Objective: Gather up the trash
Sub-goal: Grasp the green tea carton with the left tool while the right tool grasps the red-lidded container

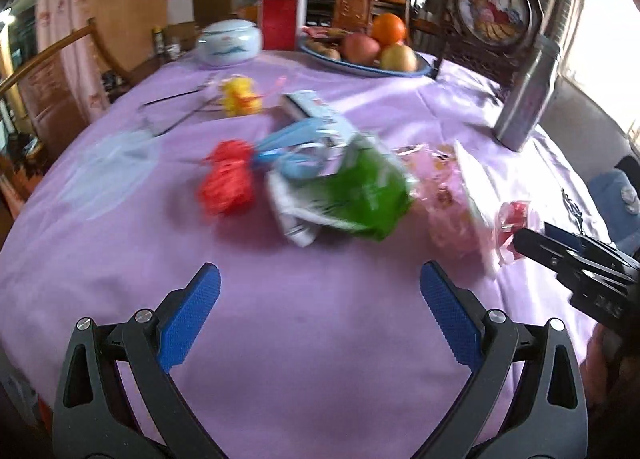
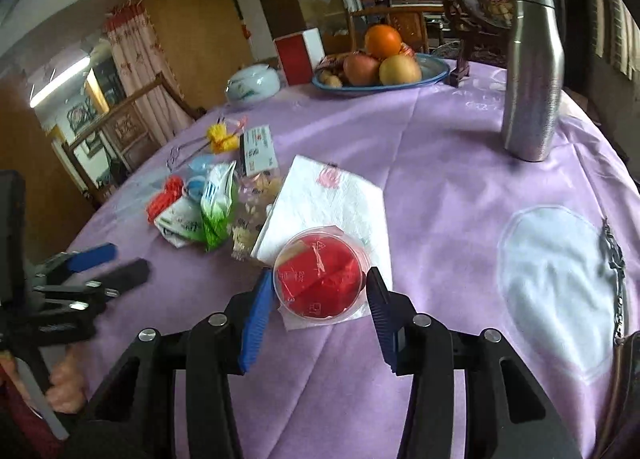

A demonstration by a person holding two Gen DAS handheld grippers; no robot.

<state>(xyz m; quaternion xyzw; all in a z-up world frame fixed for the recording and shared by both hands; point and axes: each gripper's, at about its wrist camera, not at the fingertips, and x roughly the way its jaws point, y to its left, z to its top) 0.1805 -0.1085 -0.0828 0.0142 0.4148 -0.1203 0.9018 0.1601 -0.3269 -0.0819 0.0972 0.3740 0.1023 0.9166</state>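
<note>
A round clear plastic cup (image 2: 320, 279) with crumpled red wrapping inside sits right between the right gripper (image 2: 318, 295) jaws, its rim close to both ribbed blue pads; whether the pads press it or merely flank it cannot be told. The cup rests on the near corner of a soft white paper napkin (image 2: 328, 199). Beyond the jaws and to their left lies a loose heap of trash: a glossy green-and-white wrapper (image 1: 352, 195), a clear pink-printed film bag (image 1: 444, 199), a crinkled red mesh wad (image 1: 226, 183) and a flat printed box (image 1: 316, 111). The left gripper (image 1: 320, 299) hovers over bare lilac cloth of the tabletop (image 1: 280, 339), jaws spread wide, with the heap straight ahead. Far beyond stand a brushed-steel flask (image 2: 532, 71) to the right and a blue-rimmed fruit dish (image 2: 436, 71).
</note>
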